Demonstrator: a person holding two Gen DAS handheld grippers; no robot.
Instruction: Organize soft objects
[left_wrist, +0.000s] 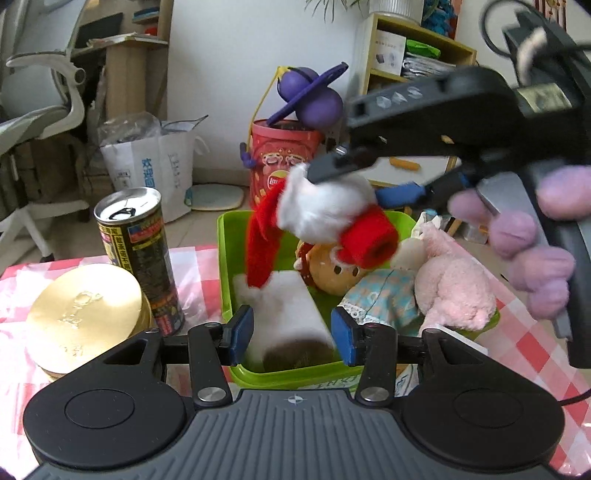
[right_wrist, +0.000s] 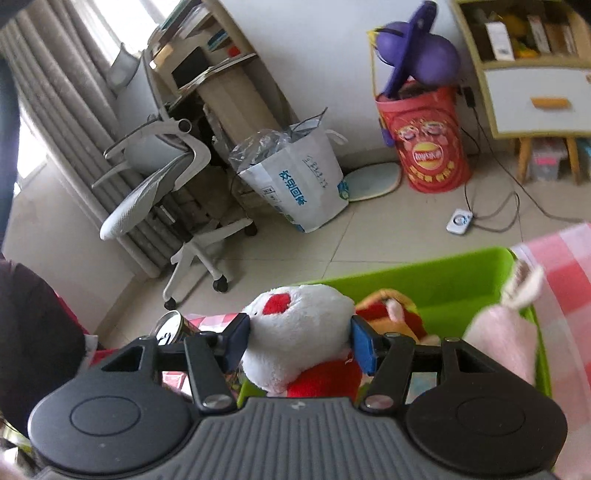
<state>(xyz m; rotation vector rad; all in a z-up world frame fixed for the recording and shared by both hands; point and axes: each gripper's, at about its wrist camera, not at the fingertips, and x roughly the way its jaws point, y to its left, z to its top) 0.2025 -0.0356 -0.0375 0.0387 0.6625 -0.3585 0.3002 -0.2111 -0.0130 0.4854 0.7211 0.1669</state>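
Two hand-held grippers showing: right hand-held gripper is clamping the white-and-red plush toy, hanging it mid-frame over the green bin. Left hand-held gripper is sitting apart, holding nothing, at the bin's near edge, lower centre. Pink plush, a doll and a white sponge block are lying inside. Toy is looking light, squashy, floppy at the red scarf; grip on the fat body seems safest.

A table under a red-and-white checked cloth carries everything. At its left stand a gold round tin and, just behind it, a tall can. A green bin sits right of them.
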